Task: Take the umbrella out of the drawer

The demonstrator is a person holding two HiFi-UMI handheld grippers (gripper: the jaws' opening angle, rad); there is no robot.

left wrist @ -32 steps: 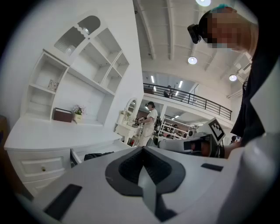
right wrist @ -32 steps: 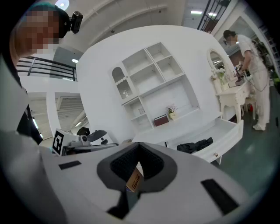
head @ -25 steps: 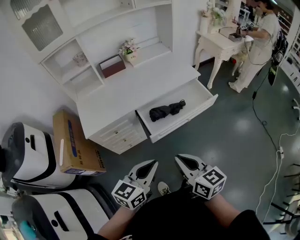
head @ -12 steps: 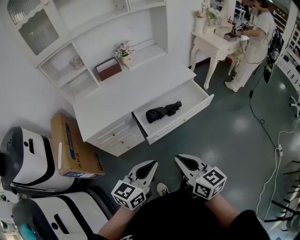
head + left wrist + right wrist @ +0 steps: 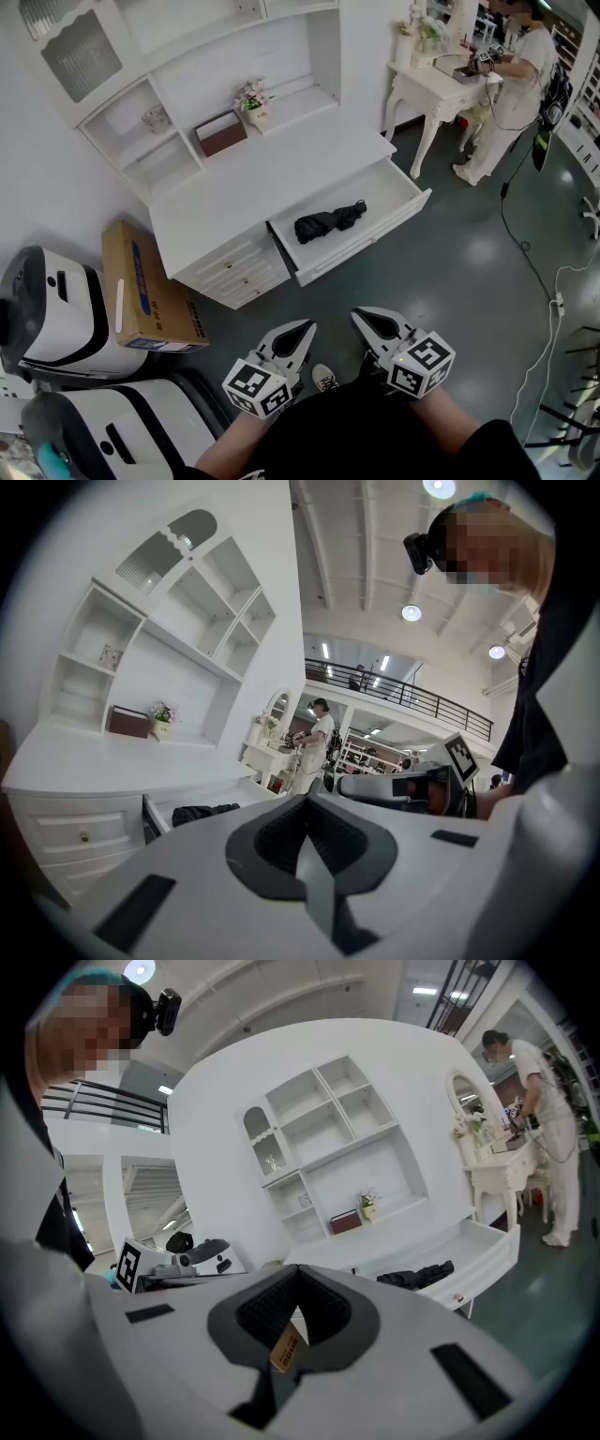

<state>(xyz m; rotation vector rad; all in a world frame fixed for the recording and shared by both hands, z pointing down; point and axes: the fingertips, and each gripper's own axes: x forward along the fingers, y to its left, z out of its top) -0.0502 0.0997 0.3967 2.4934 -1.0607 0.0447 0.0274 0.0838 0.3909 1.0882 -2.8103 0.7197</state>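
both tools sit low and near us, side by side over the dark floor (image 5: 450, 272). the left hand-held gripper (image 5: 302, 330) is clenched, jaws meeting at the tip with nothing between them. the right hand-held gripper (image 5: 362, 319) is clenched too and just as empty. off to the near left there's a cardboard box (image 5: 150, 300) leaning beside the white table (image 5: 272, 173). a bit further out the table's right-hand drawer (image 5: 366, 246) is pulled wide open. the umbrella (image 5: 328, 222), black and folded, lies flat inside it near the middle, well apart from both grippers. further back, on the shelves (image 5: 141, 131) above the table top, we can see a brown box (image 5: 223, 133) and a little flower pot (image 5: 253, 98). way off at the far right a person (image 5: 511, 84) in white stands at a small side table (image 5: 441, 80).
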